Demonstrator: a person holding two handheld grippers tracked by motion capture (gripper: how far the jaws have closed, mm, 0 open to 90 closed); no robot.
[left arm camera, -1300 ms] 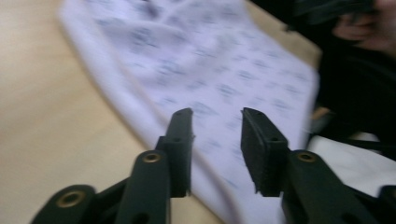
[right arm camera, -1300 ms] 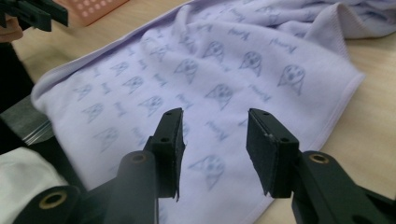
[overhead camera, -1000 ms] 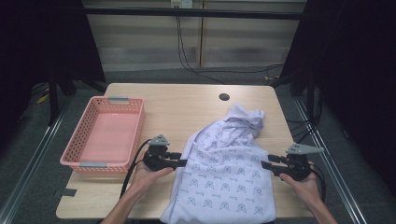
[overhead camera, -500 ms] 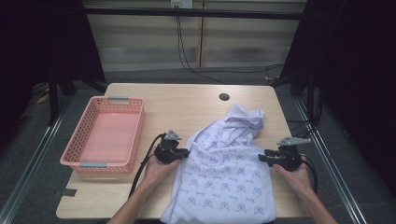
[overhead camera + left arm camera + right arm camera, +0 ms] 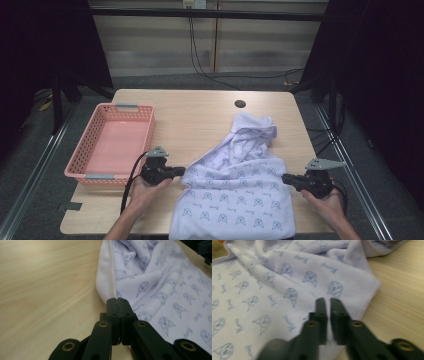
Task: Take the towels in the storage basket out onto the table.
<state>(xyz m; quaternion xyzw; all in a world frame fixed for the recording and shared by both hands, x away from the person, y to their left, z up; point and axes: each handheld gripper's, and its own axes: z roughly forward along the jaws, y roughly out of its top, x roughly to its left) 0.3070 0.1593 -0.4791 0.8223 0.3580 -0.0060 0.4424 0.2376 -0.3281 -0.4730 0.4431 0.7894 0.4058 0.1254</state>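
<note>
A white towel (image 5: pixel 235 190) printed with small blue faces lies on the near right part of the wooden table (image 5: pixel 200 115), bunched at its far end. In the left gripper view, my left gripper (image 5: pixel 117 300) is shut on the stitched hem at the towel's (image 5: pixel 162 285) left corner. From above, it (image 5: pixel 181 172) meets that corner from the left. My right gripper (image 5: pixel 286 178) is at the towel's right edge. Its jaws (image 5: pixel 327 301) have just been closing and stand a narrow slit apart, over the towel's (image 5: pixel 287 277) border, with cloth showing in the slit.
A pink plastic basket (image 5: pixel 80 170) stands empty at the table's left side, just left of my left hand. A small dark round hole (image 5: pixel 240 104) marks the far middle of the tabletop. Bare wood lies between basket and towel. Black cables trail on the floor beyond.
Both pairs of jaws have drawn together at the towel's side edges. My left gripper swung up toward the towel, then came back nearer and to the left. The right hand barely shifted.
</note>
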